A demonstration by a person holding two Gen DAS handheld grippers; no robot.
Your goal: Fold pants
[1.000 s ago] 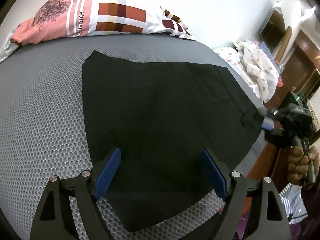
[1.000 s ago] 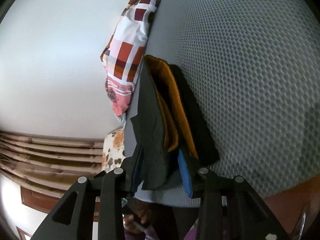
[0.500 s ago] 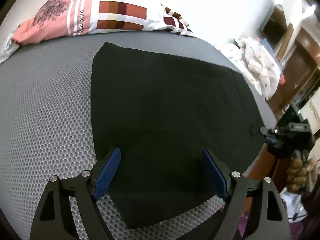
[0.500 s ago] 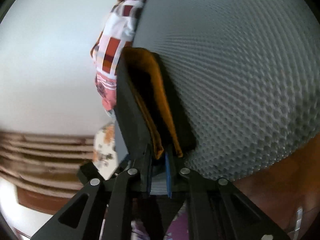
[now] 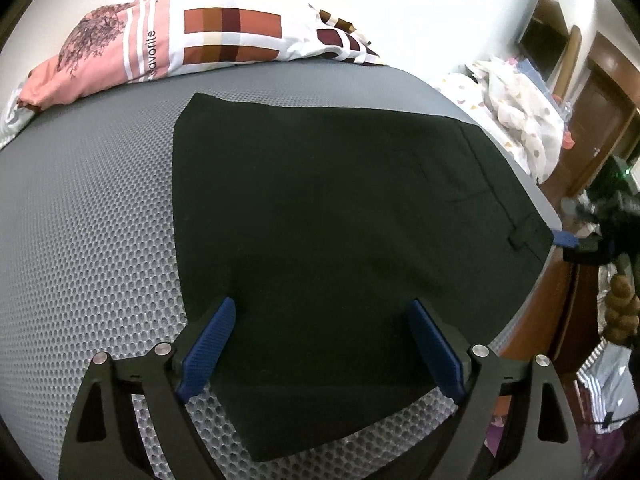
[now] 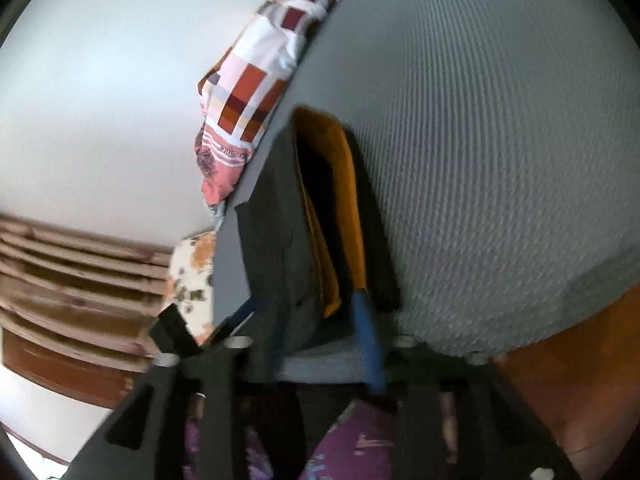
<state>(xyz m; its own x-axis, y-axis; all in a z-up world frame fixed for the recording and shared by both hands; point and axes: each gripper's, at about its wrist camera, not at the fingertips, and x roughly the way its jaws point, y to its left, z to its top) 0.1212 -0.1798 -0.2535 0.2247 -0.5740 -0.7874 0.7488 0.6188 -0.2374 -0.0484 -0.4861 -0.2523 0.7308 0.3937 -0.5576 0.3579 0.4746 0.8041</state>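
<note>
Closest to me, the left tongs (image 5: 320, 344) hover spread wide over the near end of the black pants (image 5: 340, 208), blue pads on either side of the cloth and, as far as I can see, not pressing it; they are opening a touch more. I'd say they wait there to take that end once the other side is let go. The pants lie flat on the grey bed (image 5: 88, 240), folded along their length, waistband and belt loop at the right edge, where the right tongs (image 6: 320, 332) are opening. The orange-lined waistband edge stands between those blue pads, which no longer seem to pinch it, though blur makes that hard to judge. Beyond, a patterned pillow (image 5: 192, 40) sits against the wall and a heap of white bedding (image 5: 516, 116) lies off to the right. The person's hand (image 5: 622, 308) is cut off at the edge
</note>
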